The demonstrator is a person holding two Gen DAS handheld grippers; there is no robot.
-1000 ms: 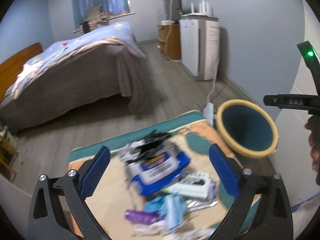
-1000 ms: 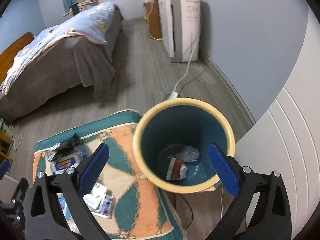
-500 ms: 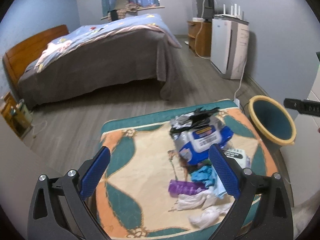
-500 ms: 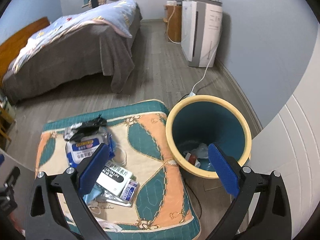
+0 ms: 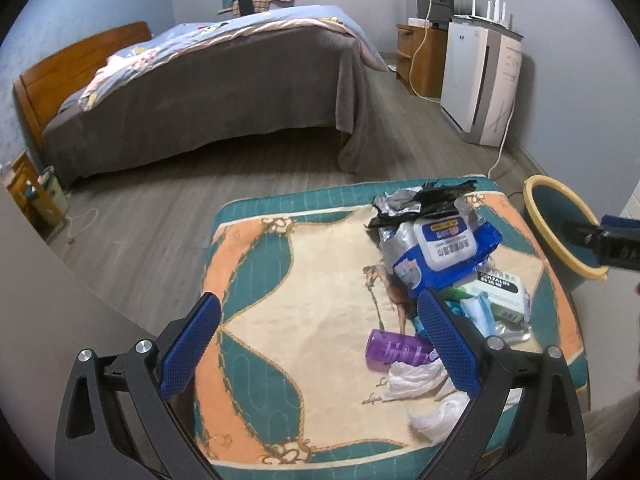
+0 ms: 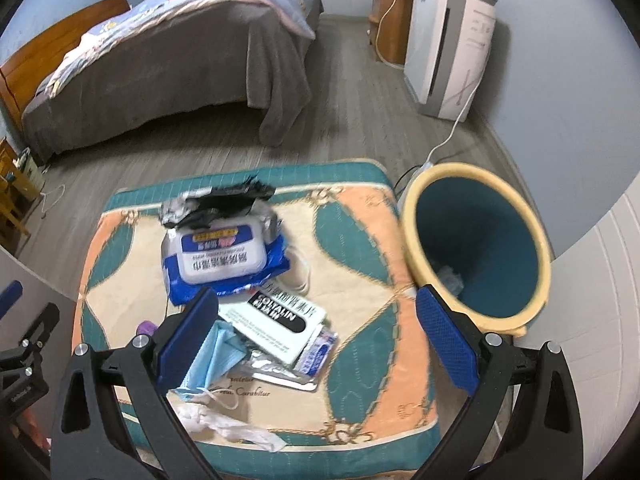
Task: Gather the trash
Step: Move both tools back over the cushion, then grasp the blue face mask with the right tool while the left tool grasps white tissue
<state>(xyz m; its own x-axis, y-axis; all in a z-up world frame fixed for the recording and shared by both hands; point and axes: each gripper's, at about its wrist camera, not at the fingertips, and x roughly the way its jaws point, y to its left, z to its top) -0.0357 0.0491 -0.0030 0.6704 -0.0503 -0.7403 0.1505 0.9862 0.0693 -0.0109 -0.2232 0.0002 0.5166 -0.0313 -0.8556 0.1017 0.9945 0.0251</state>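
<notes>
A pile of trash lies on a patterned cushion (image 5: pixel 280 320): a blue wet-wipe pack (image 5: pixel 444 252) (image 6: pixel 224 260), black and silver wrappers (image 5: pixel 416 200), a white medicine box (image 6: pixel 280 324), a blue face mask (image 6: pixel 216 356), a purple bottle (image 5: pixel 396 350) and white tissues (image 5: pixel 424 384) (image 6: pixel 228 424). A teal bin with a yellow rim (image 6: pixel 476 244) (image 5: pixel 560 220) stands at the cushion's right, with some trash inside. My left gripper (image 5: pixel 320 344) is open and empty above the cushion's near left. My right gripper (image 6: pixel 316 332) is open and empty above the box and mask.
A bed with a grey cover (image 5: pixel 208 92) stands across the wooden floor. A white air purifier (image 5: pixel 480 84) and a wooden cabinet (image 5: pixel 420 60) stand by the right wall, with a white cable (image 6: pixel 444 140) running toward the bin. White wall panelling (image 6: pixel 592 320) is beside the bin.
Both grippers pulled back and swung left. The right gripper went from over the bin to over the trash pile. The left view now takes in the whole cushion. Both stayed open.
</notes>
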